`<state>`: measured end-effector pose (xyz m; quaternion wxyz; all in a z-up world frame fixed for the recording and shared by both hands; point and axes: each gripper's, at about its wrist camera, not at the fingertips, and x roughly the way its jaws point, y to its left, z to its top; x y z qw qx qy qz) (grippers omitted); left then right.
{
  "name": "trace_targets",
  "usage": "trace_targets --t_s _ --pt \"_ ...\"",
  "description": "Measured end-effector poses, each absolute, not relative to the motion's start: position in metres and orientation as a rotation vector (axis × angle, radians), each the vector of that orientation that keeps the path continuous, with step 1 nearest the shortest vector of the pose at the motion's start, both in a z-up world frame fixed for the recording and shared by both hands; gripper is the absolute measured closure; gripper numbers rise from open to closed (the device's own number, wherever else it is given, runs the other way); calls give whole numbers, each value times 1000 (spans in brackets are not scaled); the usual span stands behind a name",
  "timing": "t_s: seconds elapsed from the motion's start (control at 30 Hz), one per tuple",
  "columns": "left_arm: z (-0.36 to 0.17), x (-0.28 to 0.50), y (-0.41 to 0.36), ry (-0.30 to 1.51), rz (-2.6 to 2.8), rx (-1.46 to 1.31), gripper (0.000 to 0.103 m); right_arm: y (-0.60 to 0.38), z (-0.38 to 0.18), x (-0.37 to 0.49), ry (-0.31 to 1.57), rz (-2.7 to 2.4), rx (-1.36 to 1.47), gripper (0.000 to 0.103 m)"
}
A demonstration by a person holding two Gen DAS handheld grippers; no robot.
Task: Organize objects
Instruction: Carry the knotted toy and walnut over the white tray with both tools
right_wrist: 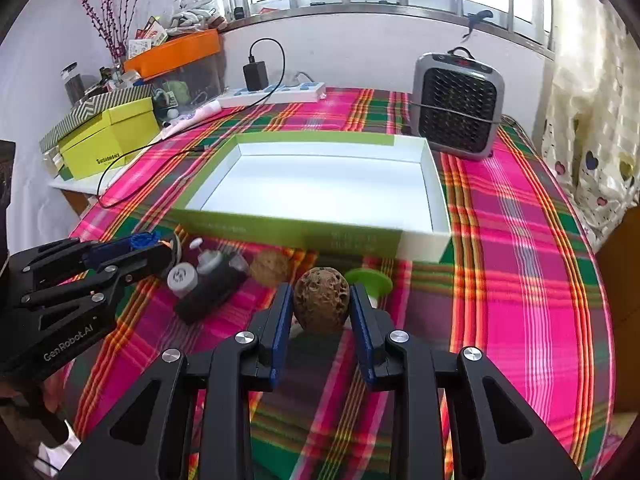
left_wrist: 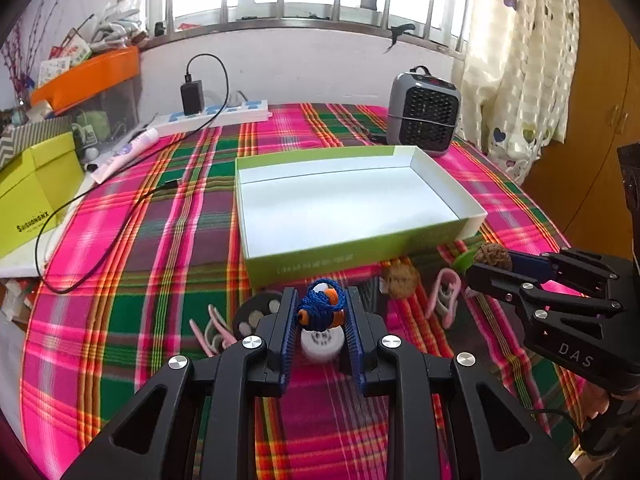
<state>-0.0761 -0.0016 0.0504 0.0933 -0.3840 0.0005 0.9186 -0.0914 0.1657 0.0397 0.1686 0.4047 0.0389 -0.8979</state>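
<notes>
The left claw is clamped on a small blue-and-orange knitted toy, held just above a white bottle cap on the plaid surface. The right claw grips a brown walnut between its blue pads, near the front wall of the shallow green-and-white box, whose white floor is bare.

Clutter sits between both claws and that box. A second walnut lies against the box's front edge, with a green disc-shaped piece beside it on the right. A black block with another white cap on it lies to the left. From the left claw's side, pink clips lie on the cloth, and a dark round piece sits just beside the left finger.

Behind the box stands a grey heater. A white power strip with a black charger runs along the wall, its cable looping over the cloth. A lime-green lidded box sits off to the left.
</notes>
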Motion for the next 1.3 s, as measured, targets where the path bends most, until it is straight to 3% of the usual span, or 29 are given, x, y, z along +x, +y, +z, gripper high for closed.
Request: trace_targets --t_s 1.3 --pt "45 -198 -14 -39 2699 -1204 82 130 32 -219 146 -2484 1266 73"
